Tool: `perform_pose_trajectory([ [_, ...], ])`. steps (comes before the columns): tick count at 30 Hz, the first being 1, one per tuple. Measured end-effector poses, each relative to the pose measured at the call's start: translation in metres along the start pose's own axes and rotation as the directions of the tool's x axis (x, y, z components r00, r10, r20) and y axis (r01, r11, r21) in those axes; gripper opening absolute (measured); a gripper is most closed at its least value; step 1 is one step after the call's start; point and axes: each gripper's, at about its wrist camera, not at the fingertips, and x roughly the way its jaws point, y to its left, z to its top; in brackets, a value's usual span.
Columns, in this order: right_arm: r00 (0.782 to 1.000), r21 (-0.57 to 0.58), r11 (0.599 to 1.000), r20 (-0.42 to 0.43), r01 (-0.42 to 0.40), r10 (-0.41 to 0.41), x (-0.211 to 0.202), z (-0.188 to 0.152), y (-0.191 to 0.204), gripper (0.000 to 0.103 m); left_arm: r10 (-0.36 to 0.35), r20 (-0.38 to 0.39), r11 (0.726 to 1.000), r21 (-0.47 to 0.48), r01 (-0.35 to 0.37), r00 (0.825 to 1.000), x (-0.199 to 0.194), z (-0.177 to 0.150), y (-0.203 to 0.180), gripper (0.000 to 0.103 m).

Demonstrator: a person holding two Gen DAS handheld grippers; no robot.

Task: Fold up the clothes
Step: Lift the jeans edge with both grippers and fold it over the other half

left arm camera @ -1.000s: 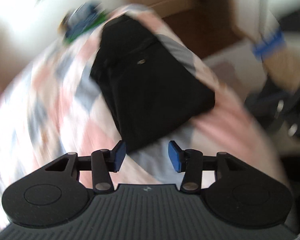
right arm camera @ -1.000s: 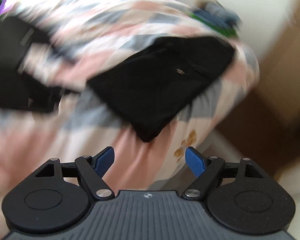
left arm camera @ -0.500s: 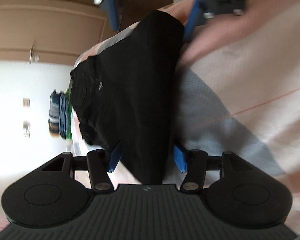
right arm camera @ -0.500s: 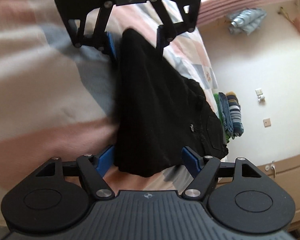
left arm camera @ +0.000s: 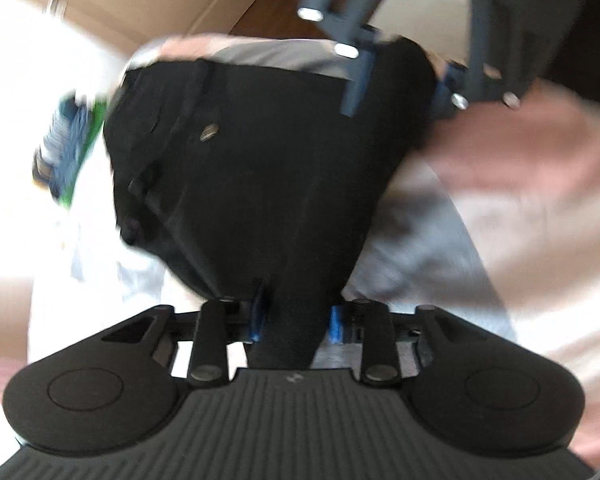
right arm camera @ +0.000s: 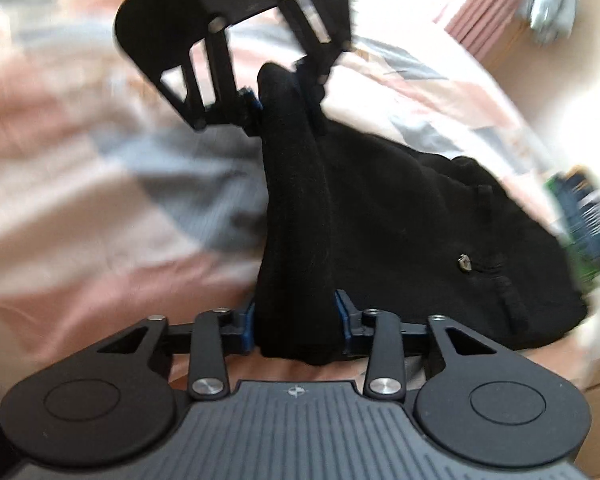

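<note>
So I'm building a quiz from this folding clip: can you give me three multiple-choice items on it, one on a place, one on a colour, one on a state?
1. Where does the garment lie?
A. on a patchwork bedspread
B. on a wooden floor
C. in a basket

2. What colour is the garment?
A. white
B. black
C. red

3. How do the two hand-held grippers stand?
A. both open and clear of the cloth
B. only one shut on it
C. both shut on it

Answers:
1. A: pink and grey patches of the bedspread show around and under it.
2. B: it is black all over, with one small metal button.
3. C: the left hand-held gripper and the right hand-held gripper each have black cloth pinched between their blue pads.
</note>
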Motion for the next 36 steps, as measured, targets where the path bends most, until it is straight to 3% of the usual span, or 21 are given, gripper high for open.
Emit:
perform_pose_trajectory([
  [3,0.976,0.112,0.971,0.087,-0.209,0.2,-0.031,0.006,-0.064,0.03,-0.033,-0.044,0.996,-0.08,0.03,0.998,-0.022,0.029,0.043,0.024],
  [7,0.93,0.17,0.925,0.203,-0.341,0.306,-0.069,0.014,-0.14,0.028,0.005,-0.047,0.986,-0.169,-0.013,0.999,-0.045,0.072,0.108,0.024],
  [11,0.917,0.23,0.906,0.275,-0.355,0.289,-0.092,0.019,-0.224,0.028,0.09,-0.002,0.975,-0.205,-0.089,0.996,-0.045,0.114,0.168,0.024],
  [16,0.939,0.36,0.886,0.283,-0.291,0.194,-0.081,0.013,-0.329,0.025,0.184,0.083,0.953,-0.257,-0.158,0.979,-0.001,0.158,0.235,0.026],
  [19,0.96,0.463,0.851,0.231,-0.25,0.156,-0.053,0.003,-0.391,0.025,0.24,0.136,0.914,-0.366,-0.176,0.961,0.03,0.175,0.272,0.045],
  [20,0.967,0.491,0.838,0.203,-0.237,0.155,-0.04,-0.002,-0.407,0.025,0.241,0.17,0.897,-0.414,-0.153,0.956,0.039,0.178,0.285,0.045],
  [22,0.979,0.543,0.815,0.139,-0.201,0.149,-0.009,-0.016,-0.434,0.025,0.21,0.206,0.84,-0.538,-0.069,0.956,0.057,0.178,0.312,0.043],
  [23,0.985,0.568,0.804,0.098,-0.175,0.145,0.009,-0.027,-0.445,0.025,0.193,0.206,0.794,-0.607,-0.029,0.959,0.067,0.176,0.322,0.039],
  [25,0.985,0.65,0.745,0.026,-0.148,0.173,0.047,-0.052,-0.464,0.025,0.15,0.218,0.708,-0.704,0.049,0.964,0.084,0.168,0.325,0.033],
  [26,0.981,0.694,0.704,0.021,-0.154,0.194,0.059,-0.065,-0.471,0.025,0.12,0.212,0.672,-0.736,0.078,0.97,0.094,0.164,0.321,0.031],
  [28,0.977,0.732,0.658,0.048,-0.176,0.209,0.064,-0.078,-0.476,0.025,0.055,0.173,0.616,-0.781,0.103,0.983,0.111,0.157,0.302,0.018],
  [31,0.978,0.711,0.679,0.062,-0.183,0.199,0.055,-0.072,-0.477,0.025,-0.009,0.123,0.519,-0.848,0.11,0.992,0.125,0.146,0.268,0.018],
  [36,0.973,0.627,0.744,0.131,-0.23,0.19,0.032,-0.045,-0.494,0.022,0.006,0.025,0.344,-0.939,0.022,1.0,0.124,0.139,0.242,0.018],
])
